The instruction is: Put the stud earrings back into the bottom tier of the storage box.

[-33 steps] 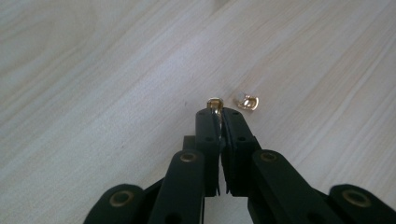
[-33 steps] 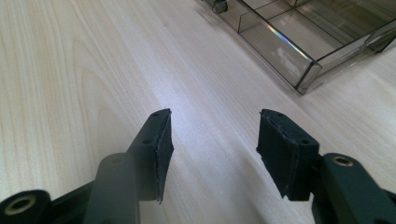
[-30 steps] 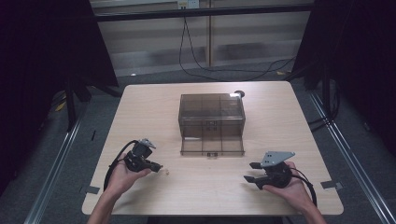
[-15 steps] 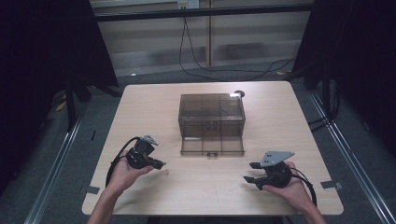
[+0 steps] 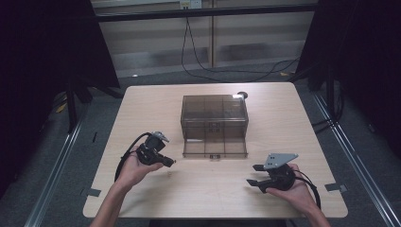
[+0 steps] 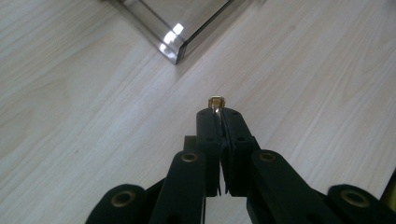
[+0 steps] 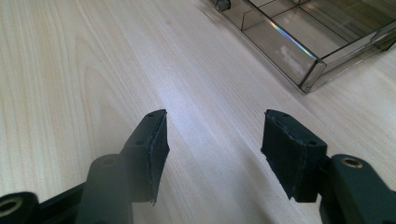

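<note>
Left tongs (image 6: 219, 112) pressed together, pinching a small brass piece (image 6: 215, 101) at their tips, over the table (image 5: 156, 198). Smoky plastic box (image 5: 214, 124) lies just ahead of them. Right tongs (image 7: 212, 133) spread, holding nothing.

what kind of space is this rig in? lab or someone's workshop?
Looks like a lab recording cell: a bare wooden table set between black curtains, metal floor rails, cables across the floor, and a smoked plastic compartment box on the table.
</note>
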`<state>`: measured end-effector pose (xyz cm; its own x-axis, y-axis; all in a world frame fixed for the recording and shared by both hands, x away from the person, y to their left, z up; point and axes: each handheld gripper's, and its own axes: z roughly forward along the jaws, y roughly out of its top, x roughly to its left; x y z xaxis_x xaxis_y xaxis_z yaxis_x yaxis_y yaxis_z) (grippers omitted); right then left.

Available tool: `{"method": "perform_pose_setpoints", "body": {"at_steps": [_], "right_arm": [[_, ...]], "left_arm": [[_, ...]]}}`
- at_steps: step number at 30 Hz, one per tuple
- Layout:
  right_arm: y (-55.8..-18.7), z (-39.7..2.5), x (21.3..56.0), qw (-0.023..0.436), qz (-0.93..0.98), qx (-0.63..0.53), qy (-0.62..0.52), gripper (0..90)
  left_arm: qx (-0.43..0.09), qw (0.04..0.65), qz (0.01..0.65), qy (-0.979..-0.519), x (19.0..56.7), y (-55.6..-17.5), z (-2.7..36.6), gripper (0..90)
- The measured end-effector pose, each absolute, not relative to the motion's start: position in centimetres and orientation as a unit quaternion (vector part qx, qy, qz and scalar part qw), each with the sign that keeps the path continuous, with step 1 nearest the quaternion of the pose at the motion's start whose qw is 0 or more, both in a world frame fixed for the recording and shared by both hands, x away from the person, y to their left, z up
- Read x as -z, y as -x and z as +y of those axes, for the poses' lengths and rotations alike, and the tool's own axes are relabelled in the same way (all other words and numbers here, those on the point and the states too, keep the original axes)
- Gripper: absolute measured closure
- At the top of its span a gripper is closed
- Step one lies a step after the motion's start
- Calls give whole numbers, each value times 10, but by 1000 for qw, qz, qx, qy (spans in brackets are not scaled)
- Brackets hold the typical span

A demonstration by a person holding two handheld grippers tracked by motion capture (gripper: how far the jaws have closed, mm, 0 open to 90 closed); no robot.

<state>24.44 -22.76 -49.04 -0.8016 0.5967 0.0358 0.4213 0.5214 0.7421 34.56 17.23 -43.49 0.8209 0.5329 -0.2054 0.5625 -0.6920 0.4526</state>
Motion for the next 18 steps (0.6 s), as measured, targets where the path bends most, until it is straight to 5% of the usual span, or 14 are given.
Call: {"method": "perform_pose_setpoints", "body": {"at_steps": [18], "right_arm": [[-244,-227,491,109,867,-390,-291,413]], "left_arm": [[24,257,267,-928,420,-358,139,873]]}}
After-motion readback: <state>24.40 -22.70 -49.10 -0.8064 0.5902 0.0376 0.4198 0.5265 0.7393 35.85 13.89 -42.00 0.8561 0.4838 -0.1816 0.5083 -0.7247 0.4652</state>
